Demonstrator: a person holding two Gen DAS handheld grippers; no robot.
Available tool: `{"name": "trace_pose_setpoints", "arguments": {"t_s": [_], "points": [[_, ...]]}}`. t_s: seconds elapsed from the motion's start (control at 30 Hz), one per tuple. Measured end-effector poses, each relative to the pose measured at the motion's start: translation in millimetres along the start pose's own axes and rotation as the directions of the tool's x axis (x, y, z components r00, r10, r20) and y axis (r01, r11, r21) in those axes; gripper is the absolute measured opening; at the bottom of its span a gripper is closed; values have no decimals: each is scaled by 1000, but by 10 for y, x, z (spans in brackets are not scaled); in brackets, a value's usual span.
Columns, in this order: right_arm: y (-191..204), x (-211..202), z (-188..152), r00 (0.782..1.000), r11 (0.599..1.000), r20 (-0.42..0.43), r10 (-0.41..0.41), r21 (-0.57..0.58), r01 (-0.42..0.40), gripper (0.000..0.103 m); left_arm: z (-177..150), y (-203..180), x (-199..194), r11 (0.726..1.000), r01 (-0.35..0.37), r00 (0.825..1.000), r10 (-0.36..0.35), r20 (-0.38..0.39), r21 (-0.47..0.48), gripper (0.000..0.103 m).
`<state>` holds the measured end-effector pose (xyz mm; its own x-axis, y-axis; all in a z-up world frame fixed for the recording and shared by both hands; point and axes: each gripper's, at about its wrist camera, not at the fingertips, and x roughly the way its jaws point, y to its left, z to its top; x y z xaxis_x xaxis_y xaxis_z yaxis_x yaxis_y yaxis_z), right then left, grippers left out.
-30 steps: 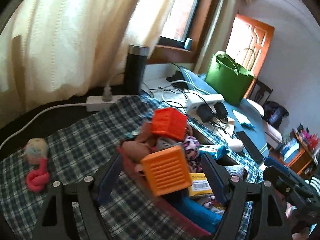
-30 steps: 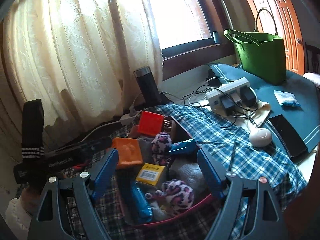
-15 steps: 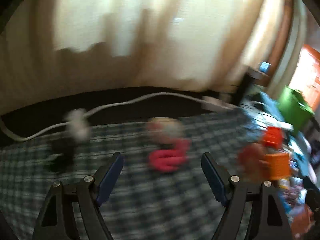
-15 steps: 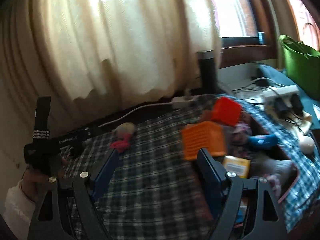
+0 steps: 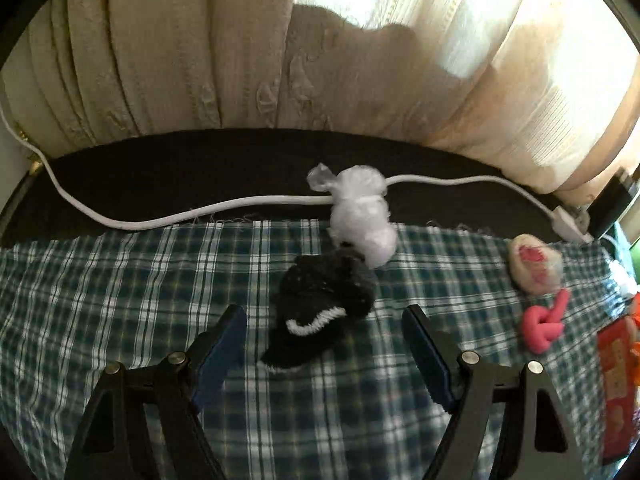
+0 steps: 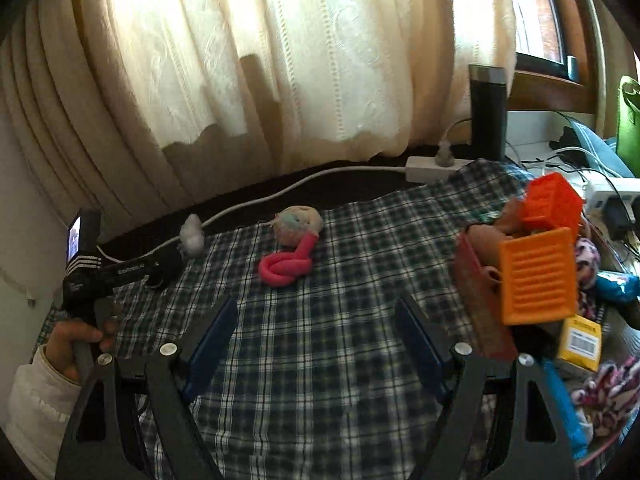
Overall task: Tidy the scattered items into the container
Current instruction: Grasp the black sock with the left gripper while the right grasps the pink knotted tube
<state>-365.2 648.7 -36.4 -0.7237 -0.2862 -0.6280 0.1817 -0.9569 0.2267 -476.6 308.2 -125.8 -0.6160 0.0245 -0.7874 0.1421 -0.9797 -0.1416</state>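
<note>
My left gripper [image 5: 325, 330] is open, its jaws on either side of a black fuzzy sock with a white stripe [image 5: 320, 306] that lies on the plaid cloth [image 5: 120, 300]. A white fluffy item [image 5: 362, 216] touches the sock's far end. A pink-tailed plush toy [image 5: 538, 280] lies to the right; it also shows in the right wrist view [image 6: 294, 240]. My right gripper [image 6: 314, 334] is open and empty above the cloth. The red container [image 6: 478, 292], heaped with orange blocks [image 6: 536, 276] and soft toys, stands at the right.
A white power cable [image 5: 160, 216] runs along the dark strip behind the cloth to a power strip [image 6: 432, 166]. A black flask [image 6: 488, 112] stands by the curtain [image 6: 280, 60]. Chargers, cords and a green bag [image 6: 630, 120] lie at the far right.
My left gripper has swung left from over the full container to the black sock. My right gripper has turned left, so the container now sits at its right and the plush toy ahead.
</note>
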Motion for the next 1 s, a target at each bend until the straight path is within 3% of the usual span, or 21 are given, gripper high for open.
{"name": "trace_pose_setpoints", "arguments": {"t_s": [0.2, 0.23, 0.33, 0.57, 0.77, 0.93, 1.0], "points": [[83, 347, 87, 999, 1000, -50, -16, -14, 15, 84, -14, 38, 164, 1000, -8, 1000, 8, -6, 6, 81], [98, 408, 103, 998, 1000, -60, -13, -15, 12, 84, -16, 60, 175, 1000, -6, 1000, 6, -6, 1, 78], [154, 609, 158, 996, 1000, -88, -9, -23, 7, 84, -11, 105, 152, 999, 32, 999, -32, -3, -13, 50], [256, 1059, 239, 988, 999, -153, -11, -34, 6, 82, 34, 161, -63, 998, 48, 998, -45, 47, -46, 45], [154, 1388, 370, 980, 998, -198, 6, 56, 5, 63, 71, 105, -221, 995, 86, 993, -82, 85, -45, 45], [-42, 1675, 450, 973, 982, -226, 40, 190, 3, 57, 65, 9, -250, 994, 110, 991, -107, 85, -23, 45], [-85, 1770, 447, 968, 974, -243, 66, 224, -10, 48, 57, -31, -225, 993, 115, 990, -114, 79, -16, 45]]}}
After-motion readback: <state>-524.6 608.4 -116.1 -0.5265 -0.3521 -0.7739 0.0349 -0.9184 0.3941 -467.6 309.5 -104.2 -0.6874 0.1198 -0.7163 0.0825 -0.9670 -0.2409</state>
